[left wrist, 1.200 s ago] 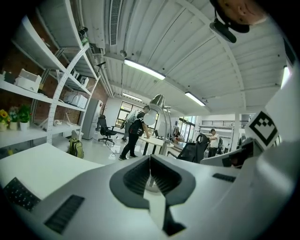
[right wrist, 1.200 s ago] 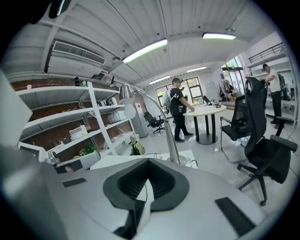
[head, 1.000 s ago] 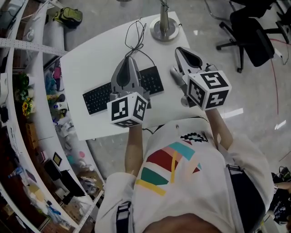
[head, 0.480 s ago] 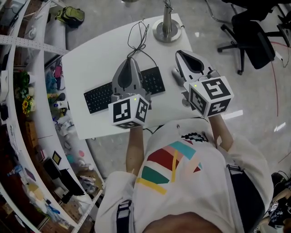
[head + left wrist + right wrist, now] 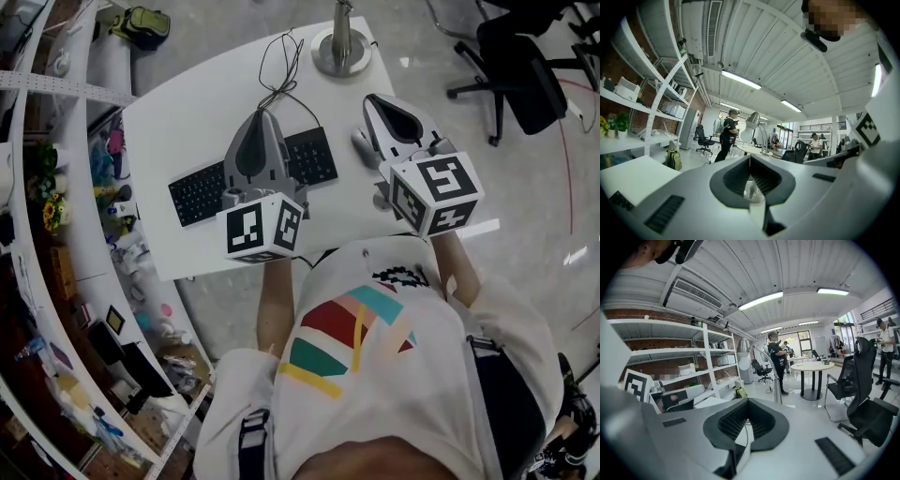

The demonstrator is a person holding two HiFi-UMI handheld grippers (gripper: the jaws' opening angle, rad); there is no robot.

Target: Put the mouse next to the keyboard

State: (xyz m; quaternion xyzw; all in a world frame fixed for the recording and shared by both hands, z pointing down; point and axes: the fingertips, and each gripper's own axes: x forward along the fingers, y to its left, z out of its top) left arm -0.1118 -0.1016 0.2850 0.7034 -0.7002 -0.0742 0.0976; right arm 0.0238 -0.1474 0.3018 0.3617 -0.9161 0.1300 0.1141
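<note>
No change in the last second: my left gripper [image 5: 262, 116] hovers over the keyboard [image 5: 202, 192], my right gripper [image 5: 373, 99] just off its right end, both sets of fingers [image 5: 733, 176] fully closed on nothing. The mouse [image 5: 359, 142] lies on the surface [image 5: 187, 112] beside the keyboard (placement appears complete).

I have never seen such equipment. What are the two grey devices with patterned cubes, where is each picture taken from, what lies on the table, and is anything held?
There is no robot: a person holds a left gripper and a right gripper, one per hand; the cubes belong to them. The head view looks down from the person's head; each gripper view looks along that gripper's fingers. On the white table lie a black keyboard, a lamp base and a small grey object, probably the mouse. Both grippers are shut and hold nothing.
</note>
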